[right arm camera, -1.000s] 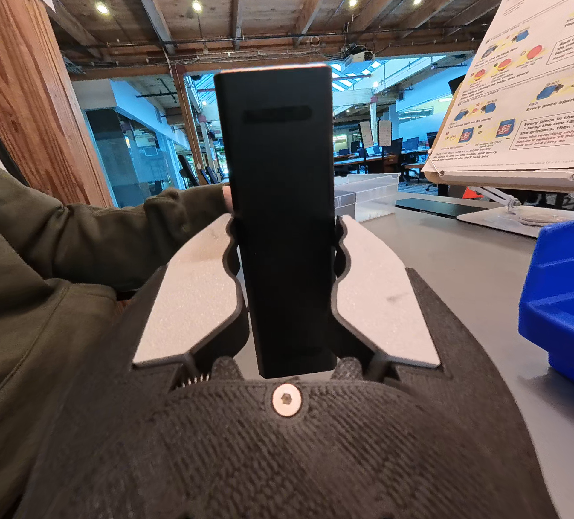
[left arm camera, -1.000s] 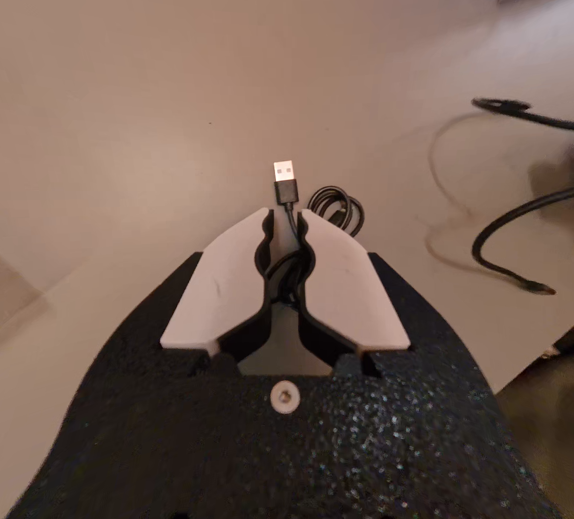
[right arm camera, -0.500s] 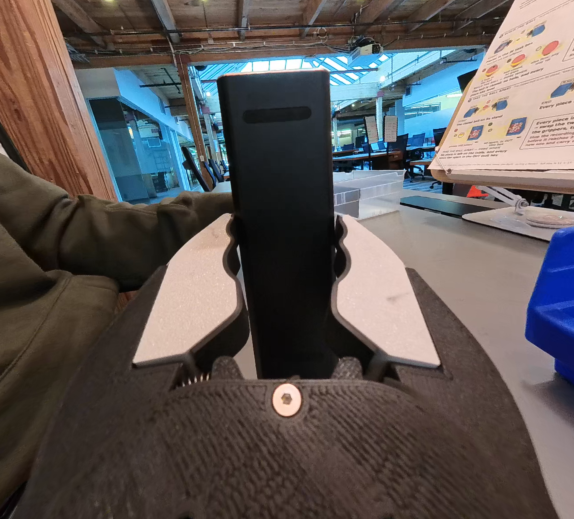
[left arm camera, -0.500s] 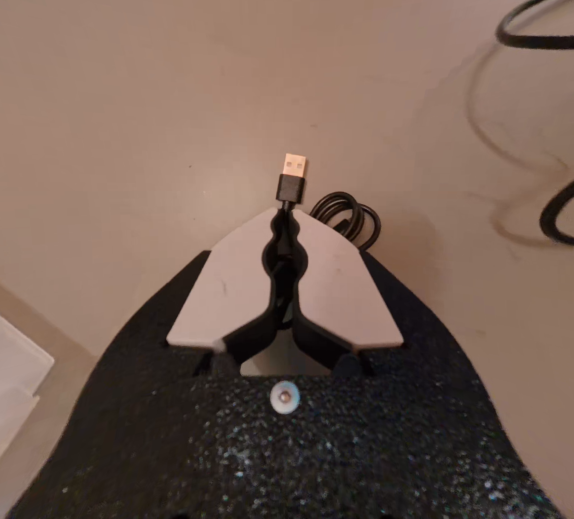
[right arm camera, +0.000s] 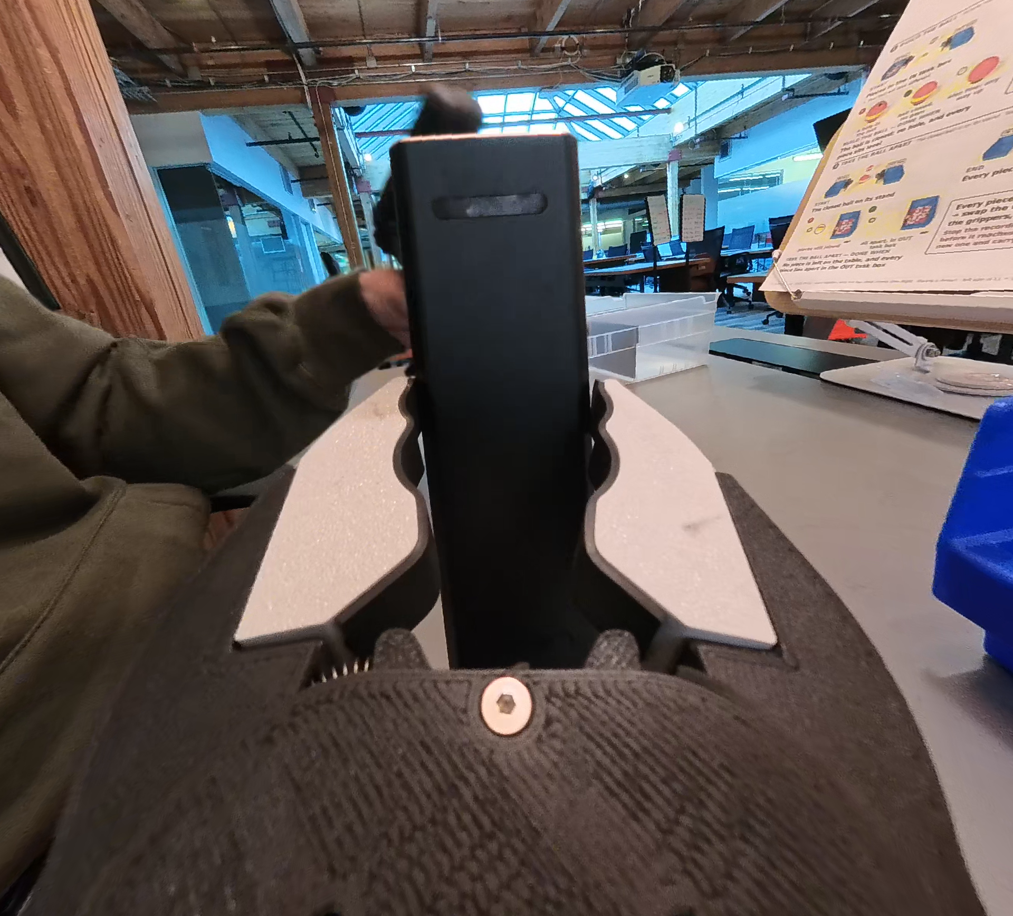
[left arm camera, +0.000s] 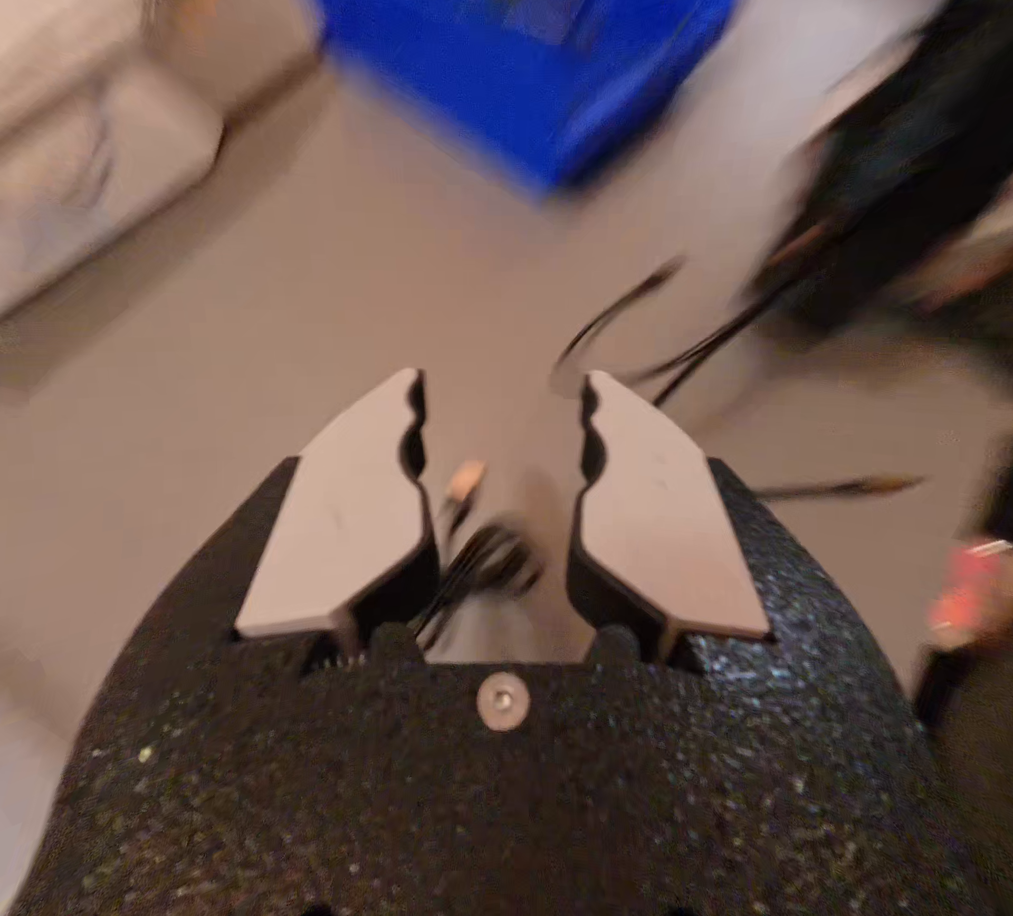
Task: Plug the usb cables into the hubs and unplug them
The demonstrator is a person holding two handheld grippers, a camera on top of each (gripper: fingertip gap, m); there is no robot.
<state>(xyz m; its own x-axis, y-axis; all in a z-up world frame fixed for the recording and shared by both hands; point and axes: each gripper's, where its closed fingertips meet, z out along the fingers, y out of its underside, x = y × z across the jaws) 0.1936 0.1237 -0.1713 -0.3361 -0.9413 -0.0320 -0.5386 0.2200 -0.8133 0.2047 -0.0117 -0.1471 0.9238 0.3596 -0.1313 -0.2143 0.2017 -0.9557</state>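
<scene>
My left gripper [left arm camera: 501, 385] is open and the view is blurred by motion. A short black USB cable [left arm camera: 482, 555] with a metal plug [left arm camera: 465, 484] lies on the table under the space between the jaws, not held. My right gripper [right arm camera: 501, 391] is shut on a tall black USB hub [right arm camera: 493, 341] and holds it upright above the table. Behind the hub the other gripper's dark body [right arm camera: 447, 108] and the person's hand [right arm camera: 383, 297] show partly, most of them hidden by the hub.
A blue bin [left arm camera: 521, 29] stands ahead of the left gripper; it also shows at the right wrist view's edge [right arm camera: 975, 533]. Loose black cables [left arm camera: 701, 341] and a dark blurred shape [left arm camera: 904, 149] lie to the right. A clear tray [right arm camera: 647, 330], an instruction board [right arm camera: 932, 122] and an olive sleeve [right arm camera: 164, 396].
My left gripper has opened and let go of the USB cable, which now lies below the jaws. The left view has swung towards the blue bin. The person's hand has risen behind the hub.
</scene>
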